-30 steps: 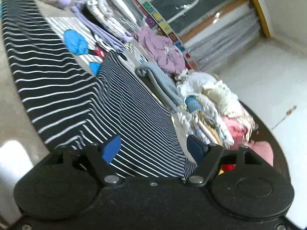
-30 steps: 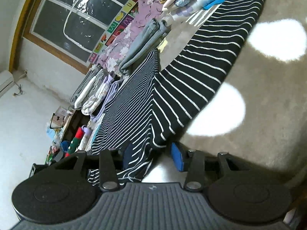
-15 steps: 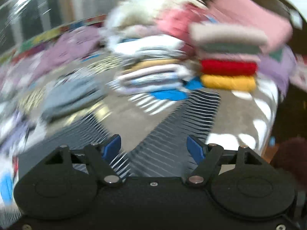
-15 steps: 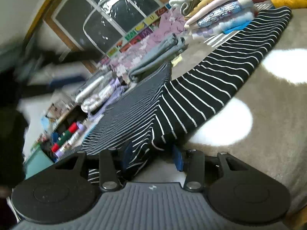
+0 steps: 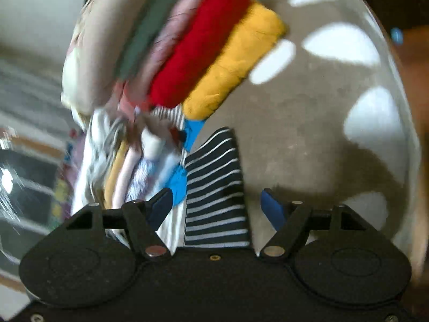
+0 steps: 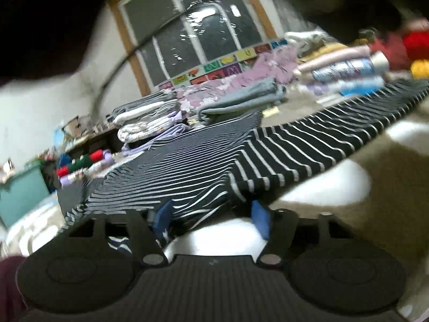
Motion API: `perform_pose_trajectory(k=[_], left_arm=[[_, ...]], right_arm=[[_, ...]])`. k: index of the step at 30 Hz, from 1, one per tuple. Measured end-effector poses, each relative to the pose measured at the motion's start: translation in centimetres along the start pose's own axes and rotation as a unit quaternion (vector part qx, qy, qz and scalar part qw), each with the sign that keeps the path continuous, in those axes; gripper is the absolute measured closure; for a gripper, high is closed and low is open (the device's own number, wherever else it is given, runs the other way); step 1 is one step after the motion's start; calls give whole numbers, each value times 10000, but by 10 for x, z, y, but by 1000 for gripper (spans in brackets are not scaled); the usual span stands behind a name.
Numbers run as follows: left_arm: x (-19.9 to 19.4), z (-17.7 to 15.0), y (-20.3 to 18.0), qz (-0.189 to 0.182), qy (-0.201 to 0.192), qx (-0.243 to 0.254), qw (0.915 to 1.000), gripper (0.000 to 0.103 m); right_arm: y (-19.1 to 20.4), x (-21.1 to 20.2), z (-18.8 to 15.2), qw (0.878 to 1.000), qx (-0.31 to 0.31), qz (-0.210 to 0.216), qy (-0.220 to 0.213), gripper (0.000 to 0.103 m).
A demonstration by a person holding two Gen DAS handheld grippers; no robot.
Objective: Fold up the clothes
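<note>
Right gripper (image 6: 211,218) is opening, letting the striped shirt (image 6: 268,155) settle flat on the bed (image 6: 388,177); left gripper (image 5: 217,204) hovers wide over its sleeve end.

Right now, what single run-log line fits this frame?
stage: folding striped garment | left claw: open, over striped end | right claw: opening, striped cloth between pads | folded stacks beyond
</note>
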State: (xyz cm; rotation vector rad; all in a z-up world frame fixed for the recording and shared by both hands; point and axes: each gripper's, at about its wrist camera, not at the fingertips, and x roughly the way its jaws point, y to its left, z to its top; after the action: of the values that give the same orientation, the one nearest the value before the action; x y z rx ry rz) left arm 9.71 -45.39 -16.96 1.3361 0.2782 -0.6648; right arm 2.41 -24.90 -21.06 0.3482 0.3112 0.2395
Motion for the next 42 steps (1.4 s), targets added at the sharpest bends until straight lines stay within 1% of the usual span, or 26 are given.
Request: perform_pose_trajectory(k=[2,5,8,10,12,16,18,20,23,25,28,33,36,37,38,39,40,41,42], left_arm=[[7,5,-14,166,48,301,9994,28],[17,10,-25,434,73,599,9972,28],[27,18,-24,628,111,776,9949,28],[35,22,-21,824,172,858,9928,28],[43,26,-19,885,268,865,9920,28],[55,35,-25,1228,328,1170,9850,29],[61,40,-23,1324,413,1116,9840,29],[66,42,-16,1356,492,951,9850,29],[69,42,1,1244,682,407,9891,29],[74,39,8,1217,723,300,9895,29],[87,39,26,1178,912,-37,9888,28],[112,46,51,926,1182,-317,9881,28],[127,47,69,772,1321,-645,9861,30],[131,46,73,704,1352,-772,9853,33],[134,44,74,657,1385,-853,9845,48],[136,41,72,630,1420,-894,9838,67],[138,37,70,603,1455,-935,9831,77],[139,33,68,576,1491,-975,9823,91],[139,30,68,538,1482,-1036,9820,95]], right_arm=[[7,2,0,9998,-196,-26,29,25],[12,3,0,9995,-315,-30,58,19],[15,7,-1,9992,-396,-29,68,14],[17,9,-2,9989,-458,-20,68,11],[19,10,-3,9988,-492,-2,68,9],[20,11,-3,9989,-455,14,84,7],[20,11,-3,9989,-460,21,84,6],[20,12,-3,9989,-468,30,87,6],[20,11,-3,9988,-473,48,99,6],[20,11,-3,9988,-472,63,108,6],[20,11,-4,9986,-509,59,115,6],[23,12,-5,9982,-591,9,128,5],[24,12,-4,9979,-634,7,147,5],[24,12,-4,9978,-648,6,154,5],[24,12,-4,9977,-662,5,161,5],[25,12,-4,9976,-676,5,167,5],[25,12,-4,9975,-690,4,174,5],[25,12,-4,9974,-705,3,181,5],[25,12,-4,9972,-719,3,187,5]])
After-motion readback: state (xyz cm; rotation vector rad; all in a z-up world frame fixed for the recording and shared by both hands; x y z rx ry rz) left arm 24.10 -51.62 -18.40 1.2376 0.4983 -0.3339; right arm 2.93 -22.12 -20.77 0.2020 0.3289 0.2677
